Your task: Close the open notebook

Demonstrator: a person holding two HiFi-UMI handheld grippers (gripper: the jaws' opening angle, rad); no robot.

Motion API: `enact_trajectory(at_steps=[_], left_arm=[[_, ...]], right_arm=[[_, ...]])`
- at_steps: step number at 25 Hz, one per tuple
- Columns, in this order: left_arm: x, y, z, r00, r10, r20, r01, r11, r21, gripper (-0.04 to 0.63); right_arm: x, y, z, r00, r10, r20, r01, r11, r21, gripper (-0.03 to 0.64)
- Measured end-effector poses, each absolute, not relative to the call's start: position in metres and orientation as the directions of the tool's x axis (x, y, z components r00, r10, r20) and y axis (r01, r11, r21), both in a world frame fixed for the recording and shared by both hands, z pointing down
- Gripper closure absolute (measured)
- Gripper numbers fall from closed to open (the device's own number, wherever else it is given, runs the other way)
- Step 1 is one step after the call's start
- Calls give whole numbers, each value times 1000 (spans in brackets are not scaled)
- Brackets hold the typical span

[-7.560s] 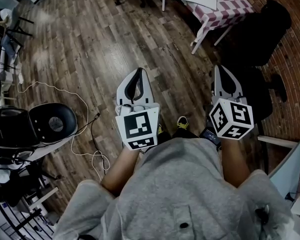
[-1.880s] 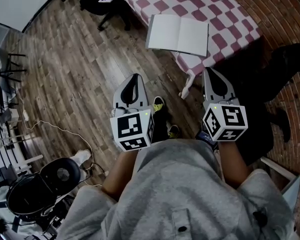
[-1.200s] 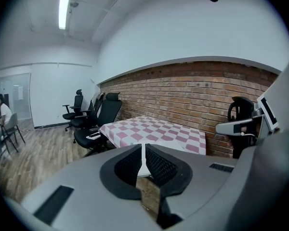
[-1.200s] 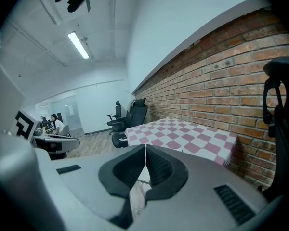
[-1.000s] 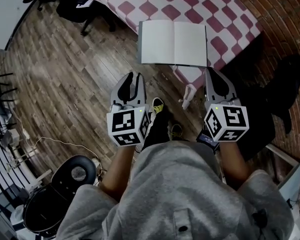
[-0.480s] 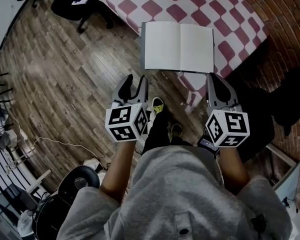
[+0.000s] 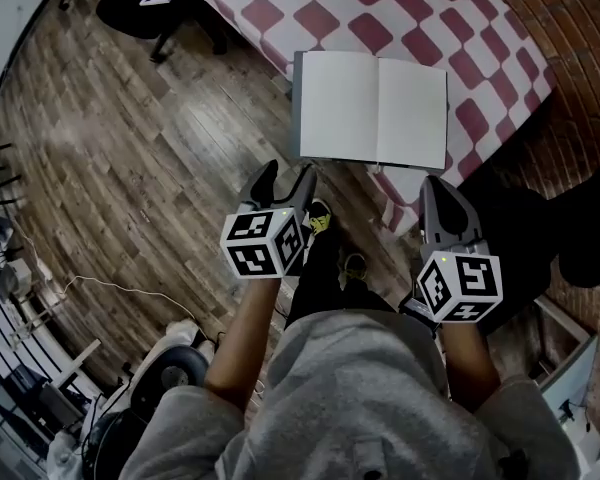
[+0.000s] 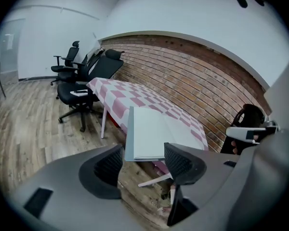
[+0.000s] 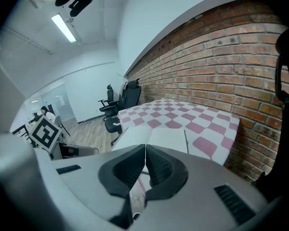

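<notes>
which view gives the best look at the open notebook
The head view: it looks down on the open notebook, with both blank pages and every edge showing. The left gripper view sees the notebook low and foreshortened; the right gripper view catches only part of the notebook.

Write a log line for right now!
notebook: open on table | left gripper: jaws just opened, empty, short of notebook | right gripper: shut, empty

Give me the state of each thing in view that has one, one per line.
notebook: open, lying flat on the checked table, blank pages up.
left gripper: open, jaws have just been opening, nothing between them.
right gripper: shut, empty.
</notes>
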State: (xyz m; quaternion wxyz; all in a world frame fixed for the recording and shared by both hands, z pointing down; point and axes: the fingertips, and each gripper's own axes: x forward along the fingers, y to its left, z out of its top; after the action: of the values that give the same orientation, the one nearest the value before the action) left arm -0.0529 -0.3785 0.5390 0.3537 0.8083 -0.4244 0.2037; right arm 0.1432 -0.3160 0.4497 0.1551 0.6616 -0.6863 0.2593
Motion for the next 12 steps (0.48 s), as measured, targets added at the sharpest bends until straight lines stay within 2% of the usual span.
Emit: enact_trajectory(at_steps=[12], left_arm=[[-47,-408,588,613,-454,647,-790,-349,504,295]], right_arm=[[137,-323,471,-61,-792,608,-989,-34,-145,592]])
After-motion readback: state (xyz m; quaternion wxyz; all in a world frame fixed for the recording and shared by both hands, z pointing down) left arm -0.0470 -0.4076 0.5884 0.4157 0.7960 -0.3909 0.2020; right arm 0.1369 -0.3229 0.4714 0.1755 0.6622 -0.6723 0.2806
